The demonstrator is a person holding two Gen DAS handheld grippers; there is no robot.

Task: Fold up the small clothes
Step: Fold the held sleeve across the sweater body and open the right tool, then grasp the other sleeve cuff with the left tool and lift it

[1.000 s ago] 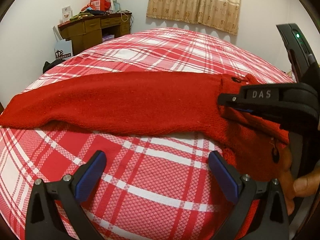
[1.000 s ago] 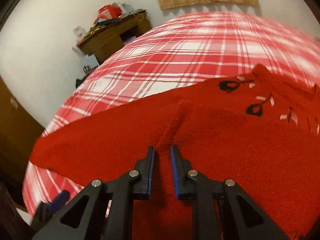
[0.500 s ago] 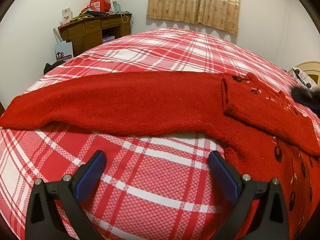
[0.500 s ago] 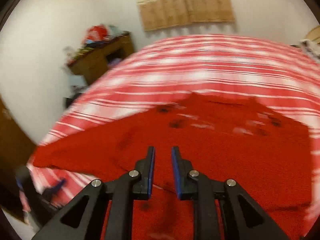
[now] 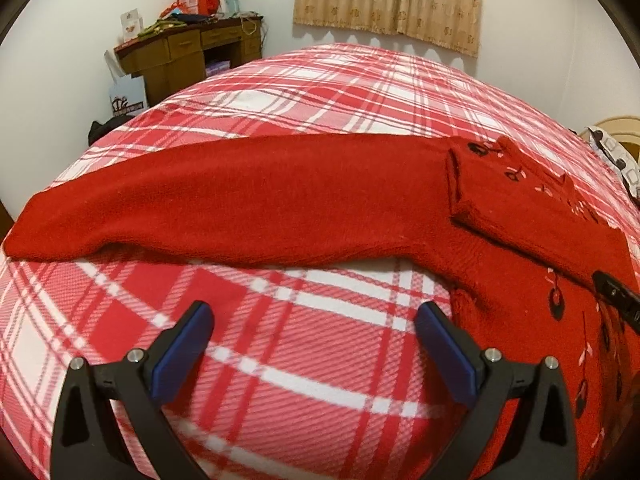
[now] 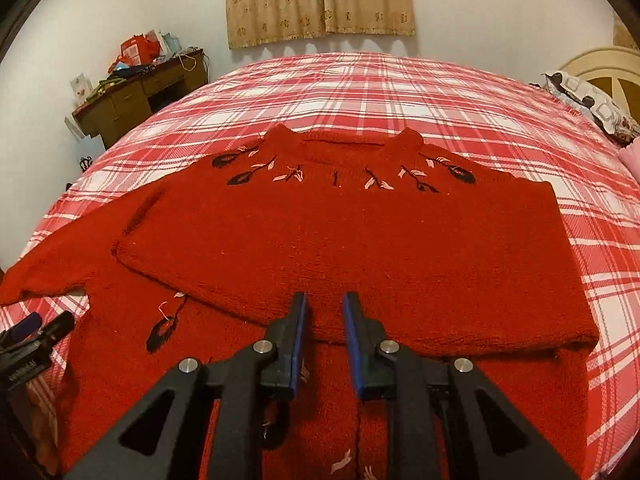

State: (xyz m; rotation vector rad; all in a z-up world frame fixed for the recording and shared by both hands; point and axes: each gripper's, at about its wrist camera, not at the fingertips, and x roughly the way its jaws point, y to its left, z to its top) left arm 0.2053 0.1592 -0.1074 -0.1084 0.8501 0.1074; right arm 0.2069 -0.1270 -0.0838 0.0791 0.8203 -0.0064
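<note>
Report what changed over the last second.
The right tool drew back from the cuff end of the folded sleeve of the red knitted sweater, toward the garment's near side; its narrowly parted jaws hold nothing. The sleeve stayed folded across the body. The left tool stayed open over the red plaid bedspread, and the other sleeve stayed stretched out.

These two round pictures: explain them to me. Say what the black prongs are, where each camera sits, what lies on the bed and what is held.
A person holds a hand-held gripper in each hand; a camera on each looks along its two fingers. In the left view, the left gripper is wide open over the plaid bedspread. In the right view, the right gripper is nearly closed with nothing between its fingers. On the bed lies a red sweater: one sleeve is folded across the body, the other sleeve lies stretched out. Nothing is held.
</note>
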